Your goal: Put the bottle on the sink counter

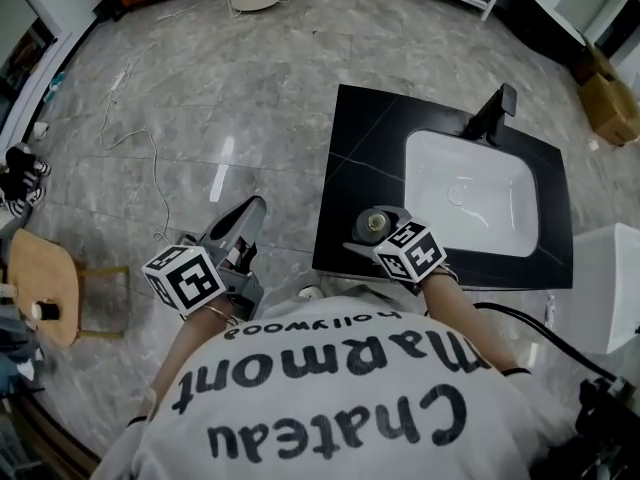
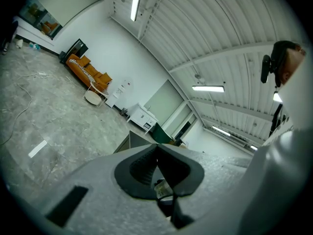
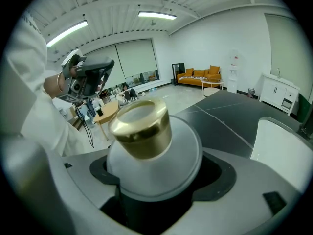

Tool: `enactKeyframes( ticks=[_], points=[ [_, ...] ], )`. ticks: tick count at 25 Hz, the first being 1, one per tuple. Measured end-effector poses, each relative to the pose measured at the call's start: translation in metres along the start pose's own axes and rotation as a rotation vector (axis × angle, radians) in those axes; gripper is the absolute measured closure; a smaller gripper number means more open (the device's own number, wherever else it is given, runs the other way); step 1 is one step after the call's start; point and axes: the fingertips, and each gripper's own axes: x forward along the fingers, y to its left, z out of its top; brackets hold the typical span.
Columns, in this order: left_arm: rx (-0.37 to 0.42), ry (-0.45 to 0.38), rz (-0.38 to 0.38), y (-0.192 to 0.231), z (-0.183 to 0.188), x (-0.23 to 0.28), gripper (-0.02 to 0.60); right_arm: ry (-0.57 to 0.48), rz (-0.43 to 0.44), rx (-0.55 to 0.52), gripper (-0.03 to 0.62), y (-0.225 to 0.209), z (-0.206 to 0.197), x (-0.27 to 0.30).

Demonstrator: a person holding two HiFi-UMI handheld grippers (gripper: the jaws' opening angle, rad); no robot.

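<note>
A pale bottle with a gold cap sits in my right gripper, over the front left part of the black sink counter. Whether its base touches the counter is hidden. In the right gripper view the bottle fills the space between the jaws, tilted slightly left, with the right gripper shut on its body. My left gripper hangs off the counter's left side over the floor. In its own view the left gripper points up at the room, jaws shut with nothing in them.
A white basin is set into the counter, with a black faucet behind it. A wooden stool stands at the far left. A cable lies on the grey floor. A white unit stands at the right.
</note>
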Motion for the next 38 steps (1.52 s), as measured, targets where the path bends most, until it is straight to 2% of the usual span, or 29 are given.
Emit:
enactKeyframes(
  ticks=[4,9,16,20,21,22,23,30,34,38],
  points=[
    [0.011,-0.010,0.038,-0.007,-0.005,-0.010,0.567,0.021,0.023,0.009,0.246,-0.002,-0.005,-0.009],
    [0.012,-0.067,0.100,-0.020,-0.009,-0.029,0.566,-0.007,0.068,0.040,0.246,-0.005,-0.009,-0.029],
    [-0.025,-0.148,0.190,-0.064,-0.056,-0.043,0.566,-0.041,0.088,0.118,0.247,-0.013,-0.038,-0.094],
    [-0.030,-0.180,0.209,-0.095,-0.087,-0.054,0.566,-0.070,0.056,0.189,0.257,-0.016,-0.054,-0.124],
    [-0.032,-0.189,0.211,-0.105,-0.097,-0.056,0.566,-0.083,0.044,0.191,0.316,-0.017,-0.059,-0.134],
    [-0.033,-0.198,0.213,-0.115,-0.107,-0.058,0.566,-0.097,0.031,0.189,0.505,-0.018,-0.064,-0.144],
    [-0.032,-0.206,0.215,-0.127,-0.117,-0.060,0.567,-0.112,0.025,0.188,0.560,-0.018,-0.068,-0.154],
    [-0.005,-0.280,0.240,-0.195,-0.169,-0.082,0.566,-0.252,0.105,0.158,0.562,0.011,-0.073,-0.222],
    [0.008,-0.306,0.266,-0.229,-0.186,-0.092,0.566,-0.348,0.137,0.135,0.562,0.024,-0.063,-0.260],
    [0.057,-0.319,0.273,-0.254,-0.193,-0.103,0.566,-0.396,0.134,0.115,0.566,0.029,-0.057,-0.280]
  ],
)
